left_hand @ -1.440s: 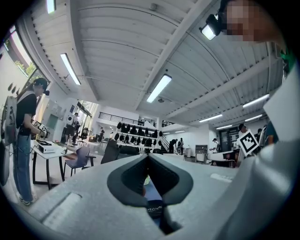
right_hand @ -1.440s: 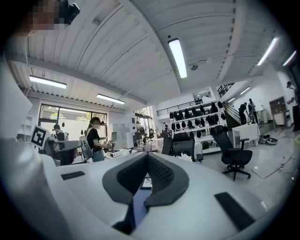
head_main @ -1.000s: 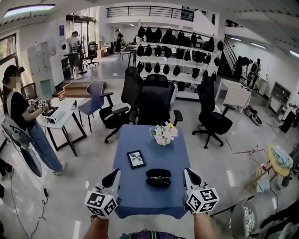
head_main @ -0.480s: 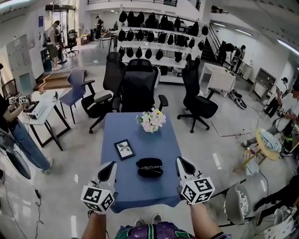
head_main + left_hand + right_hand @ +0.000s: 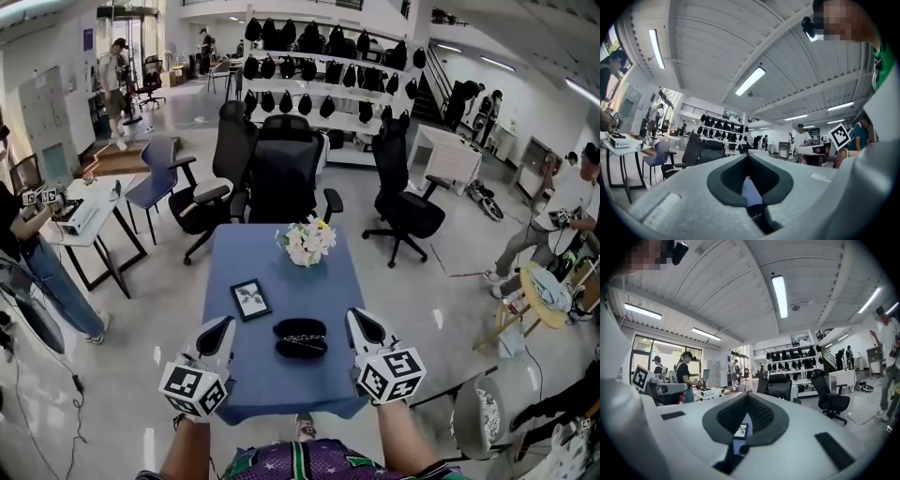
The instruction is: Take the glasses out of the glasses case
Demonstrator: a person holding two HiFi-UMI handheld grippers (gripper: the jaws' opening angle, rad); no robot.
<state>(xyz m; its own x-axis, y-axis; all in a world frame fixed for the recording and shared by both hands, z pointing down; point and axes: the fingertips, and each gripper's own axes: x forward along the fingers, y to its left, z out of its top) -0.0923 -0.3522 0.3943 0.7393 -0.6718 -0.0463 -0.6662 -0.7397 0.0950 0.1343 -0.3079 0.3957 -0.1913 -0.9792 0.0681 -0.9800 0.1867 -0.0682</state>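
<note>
Our left tongs [image 5: 226, 324] are shut tight, jaw against jaw, and hold nothing. Our right tongs [image 5: 357, 316] are shut the same way, with nothing in them. The black glasses case [image 5: 300, 337] lies flat on the blue table [image 5: 281, 394]. The left tongs hang just to the left of the case and the right tongs just to the right of it. Neither one touches the case. A small picture frame [image 5: 250, 299] lies beyond the case and a little to its left. A bunch of flowers [image 5: 307, 241] stands farther beyond the case. A black chair [image 5: 286, 178] stands well beyond the case, past the far end of the table.
</note>
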